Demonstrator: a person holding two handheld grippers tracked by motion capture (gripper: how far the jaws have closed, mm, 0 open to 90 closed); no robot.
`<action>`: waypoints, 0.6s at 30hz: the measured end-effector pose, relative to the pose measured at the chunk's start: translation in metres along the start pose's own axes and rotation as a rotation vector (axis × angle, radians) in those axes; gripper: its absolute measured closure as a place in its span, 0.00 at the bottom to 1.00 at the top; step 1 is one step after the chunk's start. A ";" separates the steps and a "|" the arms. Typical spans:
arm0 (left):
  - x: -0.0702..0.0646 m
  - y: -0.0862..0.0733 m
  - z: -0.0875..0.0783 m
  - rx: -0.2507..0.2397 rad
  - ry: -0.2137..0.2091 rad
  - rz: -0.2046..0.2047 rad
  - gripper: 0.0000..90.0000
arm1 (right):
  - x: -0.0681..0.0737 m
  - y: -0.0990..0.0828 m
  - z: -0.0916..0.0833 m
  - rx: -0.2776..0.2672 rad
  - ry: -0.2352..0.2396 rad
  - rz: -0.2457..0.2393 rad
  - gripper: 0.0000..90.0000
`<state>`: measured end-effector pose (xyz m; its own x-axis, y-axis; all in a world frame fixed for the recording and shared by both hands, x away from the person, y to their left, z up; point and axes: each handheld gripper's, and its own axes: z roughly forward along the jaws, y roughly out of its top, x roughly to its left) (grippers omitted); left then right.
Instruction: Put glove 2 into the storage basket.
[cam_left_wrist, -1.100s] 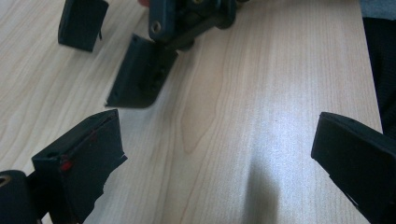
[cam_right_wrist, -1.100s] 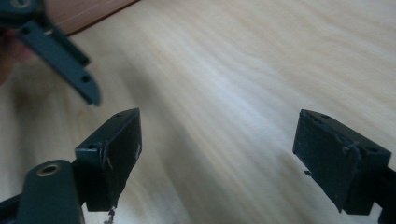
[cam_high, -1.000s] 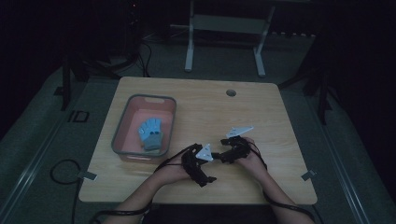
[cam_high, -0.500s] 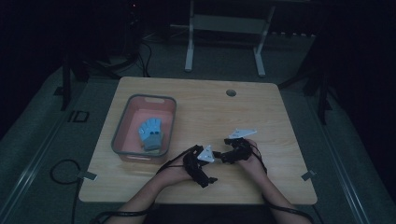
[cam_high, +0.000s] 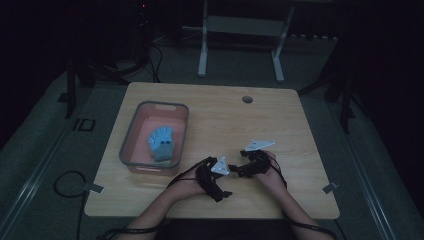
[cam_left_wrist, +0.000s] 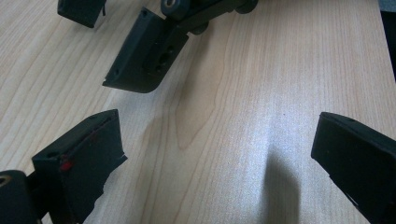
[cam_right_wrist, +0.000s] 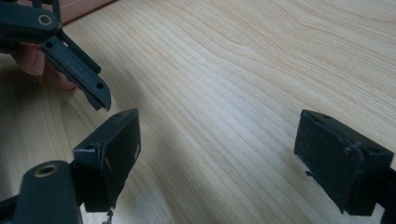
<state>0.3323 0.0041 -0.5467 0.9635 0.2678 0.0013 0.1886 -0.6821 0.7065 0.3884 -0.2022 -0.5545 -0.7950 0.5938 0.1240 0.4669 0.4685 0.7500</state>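
Observation:
My left gripper (cam_high: 226, 176) and right gripper (cam_high: 243, 164) lie close together on the wooden table (cam_high: 285, 120), near the middle of its front edge. In the left gripper view my jaws (cam_left_wrist: 215, 154) stand wide open over bare wood, and a jaw of the right gripper (cam_left_wrist: 144, 51) reaches in from the top left. The right gripper (cam_right_wrist: 219, 149) is also open with nothing between its jaws. A jaw of the left gripper (cam_right_wrist: 77, 63) and a fingertip of the hand (cam_right_wrist: 32, 60) appear at its upper left.
A pink bin with a grey rim (cam_high: 129, 139) stands on the left part of the table and holds a light blue glove (cam_high: 162, 142). A round cable hole (cam_high: 247, 99) sits near the far edge. A cable loop (cam_high: 67, 182) lies on the floor at the left.
Both grippers have shifted only slightly near the table's front and stay close together. Nothing was taken hold of or let go.

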 end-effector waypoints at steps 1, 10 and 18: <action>0.000 0.000 0.000 0.002 0.001 -0.001 0.02 | 0.000 0.000 0.000 0.001 -0.001 -0.001 0.16; -0.001 -0.001 0.001 0.004 0.003 0.003 0.02 | -0.003 -0.006 -0.005 0.000 -0.010 0.001 0.16; -0.001 -0.003 0.001 0.002 0.007 0.006 0.02 | -0.004 -0.008 -0.007 0.002 -0.021 0.001 0.16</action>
<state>0.3311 0.0050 -0.5494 0.9633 0.2683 0.0104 0.1832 -0.6852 0.7049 0.3849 -0.2134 -0.5566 -0.7862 0.6079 0.1113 0.4687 0.4692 0.7484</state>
